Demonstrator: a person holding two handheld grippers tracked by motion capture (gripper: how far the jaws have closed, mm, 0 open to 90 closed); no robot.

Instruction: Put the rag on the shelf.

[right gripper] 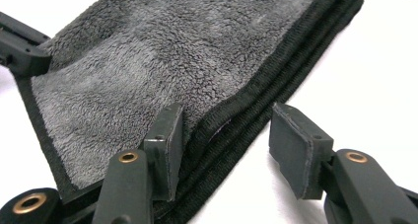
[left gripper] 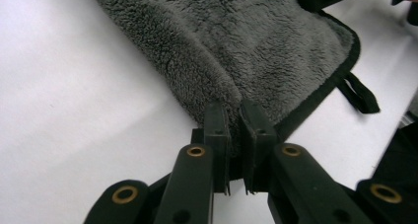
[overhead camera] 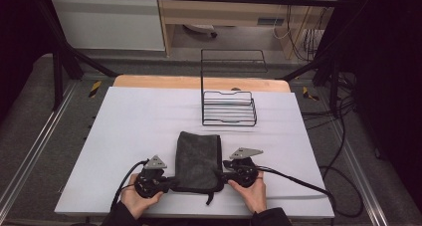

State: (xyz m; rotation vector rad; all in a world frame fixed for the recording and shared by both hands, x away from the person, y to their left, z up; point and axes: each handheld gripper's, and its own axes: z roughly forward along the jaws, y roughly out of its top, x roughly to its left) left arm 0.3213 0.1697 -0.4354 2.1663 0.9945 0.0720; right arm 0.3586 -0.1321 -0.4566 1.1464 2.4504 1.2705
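Note:
A folded grey fleece towel [overhead camera: 198,159] with black binding lies near the front edge of the white table [overhead camera: 124,136]. My left gripper [overhead camera: 171,182] is at its near left corner. In the left gripper view the jaws [left gripper: 235,115] pinch the towel [left gripper: 246,46] at its folded edge. My right gripper [overhead camera: 225,176] is at the near right corner. There its jaws [right gripper: 226,118] straddle the stacked black-bound edges of the towel [right gripper: 162,61]; the left pad touches the fleece and the right pad stands off with a gap. A black hanging loop [left gripper: 360,93] sticks out of the near edge.
A black wire rack [overhead camera: 229,109] stands on the table behind the towel, a little to the right. A wooden board [overhead camera: 199,81] shows past the table's far edge. Cables [overhead camera: 318,186] trail from both grippers; dark frame posts flank the table.

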